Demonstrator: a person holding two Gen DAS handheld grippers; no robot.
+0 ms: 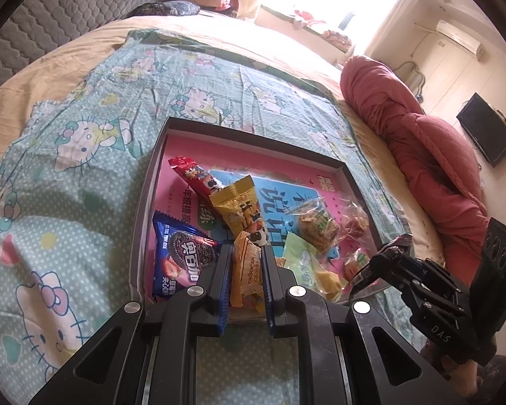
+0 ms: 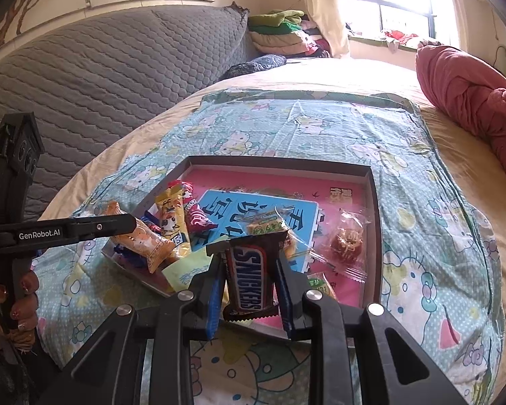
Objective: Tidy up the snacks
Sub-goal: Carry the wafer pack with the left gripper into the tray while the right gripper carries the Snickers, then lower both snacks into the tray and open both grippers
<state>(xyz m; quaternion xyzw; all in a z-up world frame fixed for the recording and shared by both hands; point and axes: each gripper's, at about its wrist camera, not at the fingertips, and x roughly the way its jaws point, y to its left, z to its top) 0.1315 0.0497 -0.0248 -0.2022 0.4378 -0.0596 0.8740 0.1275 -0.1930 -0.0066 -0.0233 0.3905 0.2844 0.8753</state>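
A shallow dark-rimmed box with a pink floor (image 1: 185, 141) (image 2: 280, 162) lies on the bed. It holds a blue Oreo pack (image 1: 182, 260), a red snack bar (image 1: 194, 177), a yellow packet (image 1: 243, 207) (image 2: 172, 216), a pale green packet (image 1: 302, 258) and clear-wrapped snacks (image 1: 318, 224) (image 2: 347, 239). My left gripper (image 1: 247, 253) is shut on an orange packet (image 1: 248, 270) (image 2: 148, 243) over the box's near edge. My right gripper (image 2: 249, 263) is shut on a Snickers bar (image 2: 251, 276) above the box's near side; it also shows in the left wrist view (image 1: 377, 266).
A Hello Kitty sheet (image 1: 84, 135) (image 2: 421, 202) covers the bed around the box. A rolled red quilt (image 1: 415, 141) (image 2: 472, 94) lies to the right. A grey padded headboard (image 2: 101, 77) and folded clothes (image 2: 280, 30) stand at the far side.
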